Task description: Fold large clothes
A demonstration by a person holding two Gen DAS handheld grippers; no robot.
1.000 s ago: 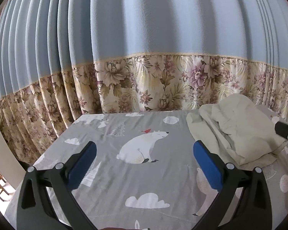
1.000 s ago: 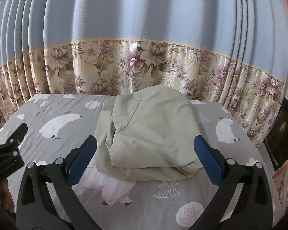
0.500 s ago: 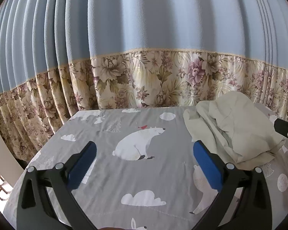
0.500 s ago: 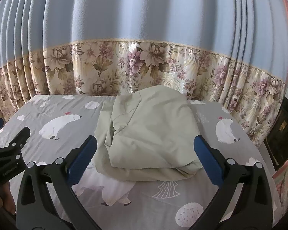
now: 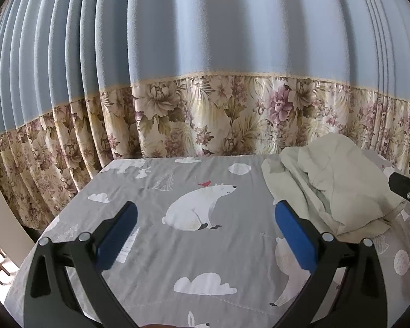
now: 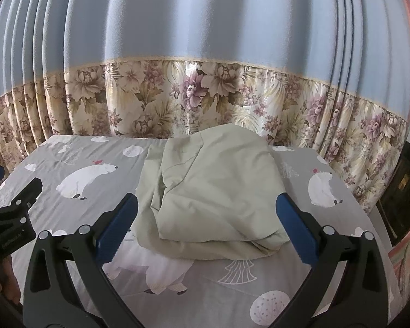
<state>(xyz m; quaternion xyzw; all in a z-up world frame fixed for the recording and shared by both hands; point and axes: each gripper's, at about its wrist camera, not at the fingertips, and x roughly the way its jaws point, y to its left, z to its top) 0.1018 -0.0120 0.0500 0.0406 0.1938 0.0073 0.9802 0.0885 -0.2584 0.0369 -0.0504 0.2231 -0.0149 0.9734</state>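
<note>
We hold both grippers spread wide, empty. Left gripper (image 5: 205,235) has swung slightly leftward since a second ago; pale green garment (image 6: 213,191) now further right of it, bunched on bed sheet (image 6: 259,287), dead ahead of right gripper (image 6: 206,232), unmoved. Folding not begun.

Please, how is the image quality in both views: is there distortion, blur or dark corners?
Left wrist view: strong fisheye bending, the curtain pleats bow outward, corners are black. Right wrist view: same curvature and dark corners; the pale green garment is fairly sharp, light is soft and even, no glare on the bedsheet.
</note>
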